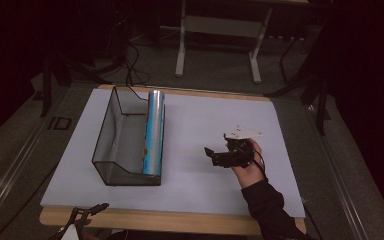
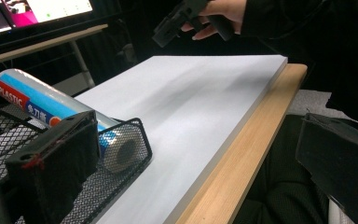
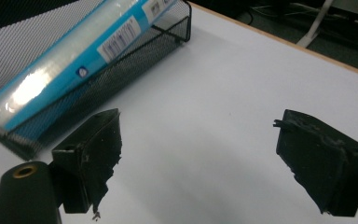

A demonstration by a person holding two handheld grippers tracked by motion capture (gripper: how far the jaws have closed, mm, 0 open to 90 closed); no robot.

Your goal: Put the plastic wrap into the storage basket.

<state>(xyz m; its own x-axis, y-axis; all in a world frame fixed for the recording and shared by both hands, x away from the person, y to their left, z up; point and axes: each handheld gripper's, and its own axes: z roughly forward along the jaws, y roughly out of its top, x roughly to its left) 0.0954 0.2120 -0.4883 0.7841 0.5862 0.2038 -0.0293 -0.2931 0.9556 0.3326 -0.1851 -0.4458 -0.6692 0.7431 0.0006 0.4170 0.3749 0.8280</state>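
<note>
Lying along the right wall of the black mesh basket [image 1: 111,135], the blue plastic-wrap roll [image 1: 155,131] rested with one end at the near corner. The right gripper [image 1: 214,155] hovered over the white board [image 1: 215,120], jaws spread and empty. The left gripper [image 1: 87,212] sat at the table's near edge, jaws wide apart, holding nothing.

**Both grippers open, nothing held**

Right gripper [image 1: 219,156] is held in the right hand [image 1: 248,165], dark sleeve [image 1: 270,207] entering from the bottom edge; it sits above the table, jaws pointing left and spread wide with nothing between them. Left gripper [image 1: 87,212] is low at the near table edge, jaws wide apart, nothing between them.
</note>
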